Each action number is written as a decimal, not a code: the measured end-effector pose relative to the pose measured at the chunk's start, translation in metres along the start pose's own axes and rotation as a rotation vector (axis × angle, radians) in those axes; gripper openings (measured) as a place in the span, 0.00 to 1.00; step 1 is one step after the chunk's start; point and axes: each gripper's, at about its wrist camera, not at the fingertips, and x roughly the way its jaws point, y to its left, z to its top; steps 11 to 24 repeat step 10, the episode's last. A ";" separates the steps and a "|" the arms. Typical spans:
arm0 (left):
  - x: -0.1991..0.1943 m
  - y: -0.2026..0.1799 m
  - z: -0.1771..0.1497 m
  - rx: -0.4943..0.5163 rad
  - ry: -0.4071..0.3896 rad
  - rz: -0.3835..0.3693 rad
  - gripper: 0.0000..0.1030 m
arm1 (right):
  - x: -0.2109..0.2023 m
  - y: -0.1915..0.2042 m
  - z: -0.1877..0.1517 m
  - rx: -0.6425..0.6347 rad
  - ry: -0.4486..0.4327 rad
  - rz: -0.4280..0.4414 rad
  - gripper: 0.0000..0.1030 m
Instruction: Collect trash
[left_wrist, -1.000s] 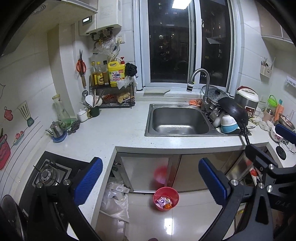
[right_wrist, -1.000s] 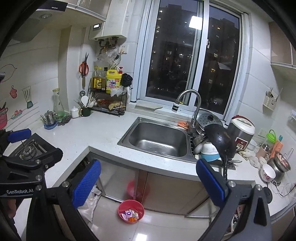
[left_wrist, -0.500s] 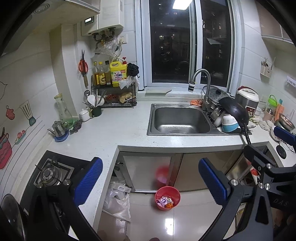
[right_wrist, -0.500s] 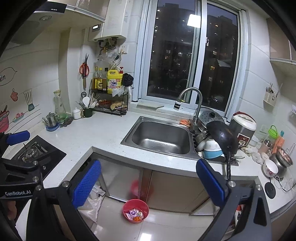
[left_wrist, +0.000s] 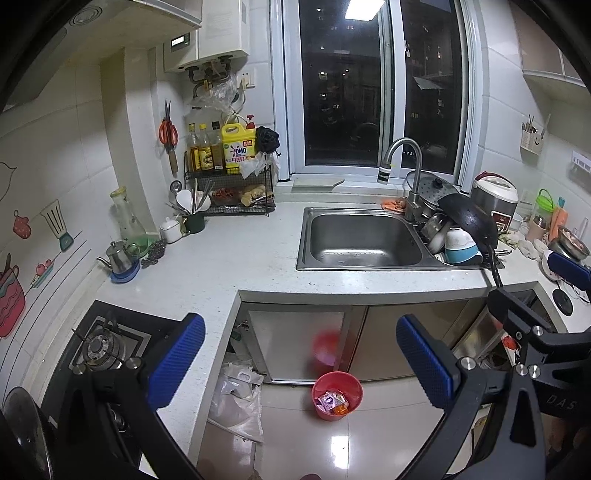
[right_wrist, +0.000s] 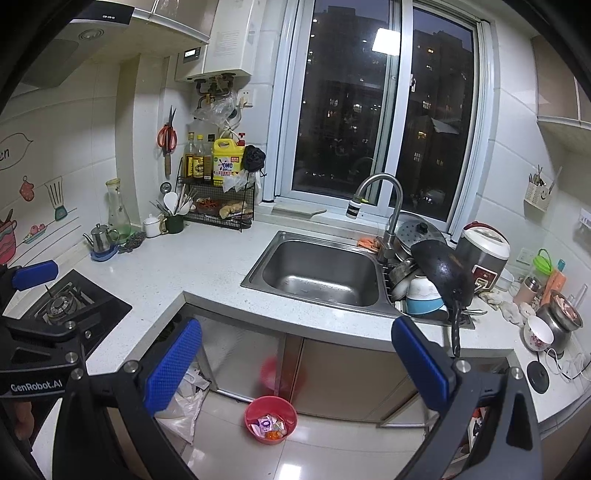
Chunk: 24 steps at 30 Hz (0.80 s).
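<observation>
Both hand-held grippers, left (left_wrist: 301, 363) and right (right_wrist: 295, 367), gape wide, empty; approach the small red plastic bin (left_wrist: 337, 395), lower centre, squarely.

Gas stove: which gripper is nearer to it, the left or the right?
Left. The left gripper hangs beside the gas stove; the right gripper is farther right, before the sink.

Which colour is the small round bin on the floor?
Red; the small round plastic bin shows best in the right wrist view.
</observation>
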 end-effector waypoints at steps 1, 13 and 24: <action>0.000 0.000 0.000 0.000 -0.002 0.001 1.00 | 0.000 0.000 -0.001 0.002 -0.001 -0.001 1.00; -0.006 -0.003 0.000 0.016 -0.034 0.016 1.00 | -0.002 -0.004 -0.001 0.002 -0.007 0.003 1.00; -0.006 -0.003 0.000 0.016 -0.034 0.016 1.00 | -0.002 -0.004 -0.001 0.002 -0.007 0.003 1.00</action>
